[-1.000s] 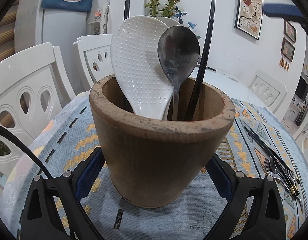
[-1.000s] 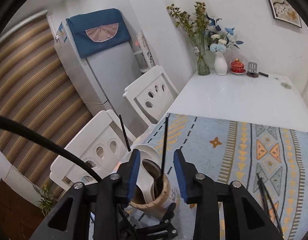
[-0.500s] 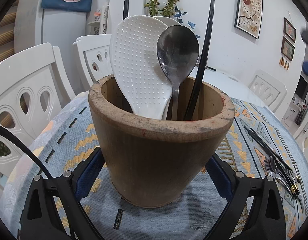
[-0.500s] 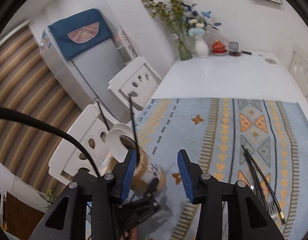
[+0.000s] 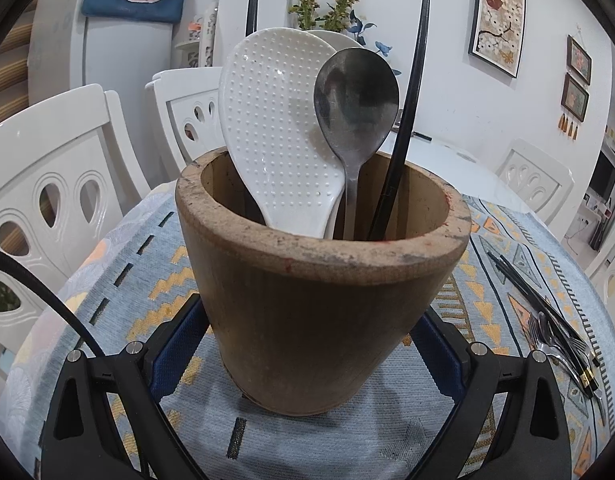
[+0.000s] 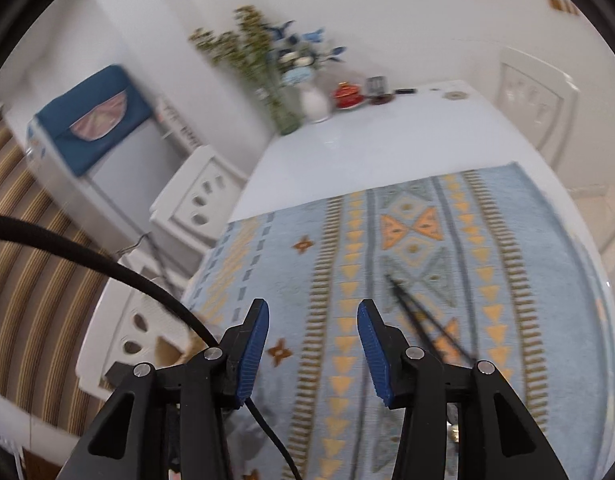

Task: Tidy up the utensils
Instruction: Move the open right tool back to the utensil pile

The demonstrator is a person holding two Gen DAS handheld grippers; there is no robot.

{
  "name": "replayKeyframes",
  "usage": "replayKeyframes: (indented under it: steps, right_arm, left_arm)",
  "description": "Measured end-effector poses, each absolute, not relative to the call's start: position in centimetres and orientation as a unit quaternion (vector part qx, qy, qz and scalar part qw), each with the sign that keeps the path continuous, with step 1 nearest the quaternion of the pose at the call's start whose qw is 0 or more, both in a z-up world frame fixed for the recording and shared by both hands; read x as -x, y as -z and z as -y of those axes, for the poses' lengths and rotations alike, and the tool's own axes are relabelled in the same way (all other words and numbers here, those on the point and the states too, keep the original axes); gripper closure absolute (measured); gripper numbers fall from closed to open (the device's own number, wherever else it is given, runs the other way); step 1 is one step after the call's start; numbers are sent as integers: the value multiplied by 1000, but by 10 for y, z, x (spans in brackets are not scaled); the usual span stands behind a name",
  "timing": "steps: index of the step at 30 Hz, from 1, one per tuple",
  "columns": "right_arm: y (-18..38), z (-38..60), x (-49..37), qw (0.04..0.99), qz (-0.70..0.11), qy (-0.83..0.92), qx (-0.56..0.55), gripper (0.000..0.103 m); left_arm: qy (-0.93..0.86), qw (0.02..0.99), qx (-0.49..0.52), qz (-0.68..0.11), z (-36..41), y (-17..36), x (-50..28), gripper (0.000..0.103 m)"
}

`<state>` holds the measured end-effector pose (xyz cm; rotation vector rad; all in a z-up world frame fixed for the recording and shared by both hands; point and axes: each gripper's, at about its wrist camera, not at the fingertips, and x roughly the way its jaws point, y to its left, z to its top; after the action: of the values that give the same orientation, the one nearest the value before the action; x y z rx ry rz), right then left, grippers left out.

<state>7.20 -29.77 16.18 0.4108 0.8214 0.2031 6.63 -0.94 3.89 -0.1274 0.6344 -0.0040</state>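
Note:
A brown wooden utensil holder [image 5: 319,312] stands on the patterned cloth, and my left gripper [image 5: 305,330] is shut on its lower part, a blue pad on either side. A white dotted rice paddle [image 5: 275,128], a metal spoon [image 5: 355,96] and black chopsticks [image 5: 407,112] stand in it. More black chopsticks and some forks [image 5: 555,324] lie on the cloth to the right. My right gripper [image 6: 312,308] hovers open over the cloth; its jaws have just been opening, with nothing between them. Loose black chopsticks [image 6: 423,316] lie just right of its right finger.
The blue and yellow cloth [image 6: 507,240] covers the near part of a white table [image 6: 367,148]. Vases of flowers [image 6: 283,80] and a red pot [image 6: 347,94] stand at the far end. White chairs [image 5: 47,184] line the left side.
The right gripper has swung right, from above the holder to over the cloth near the loose chopsticks, and its jaws stand wider. The left gripper and holder have stayed put.

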Motion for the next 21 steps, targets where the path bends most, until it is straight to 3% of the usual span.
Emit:
replayKeyframes:
  steps: [10, 13, 21]
  right_arm:
    - [-109, 318, -77, 865, -468, -33, -179, 59]
    - [-92, 318, -78, 858, -484, -23, -168, 64]
    - [-49, 305, -89, 837, -543, 12, -70, 67]
  left_arm:
    - [2, 948, 62, -311, 9, -38, -66, 6]
    - [2, 948, 62, -312, 9, -38, -66, 6]
    - [1, 948, 62, -312, 9, -38, -66, 6]
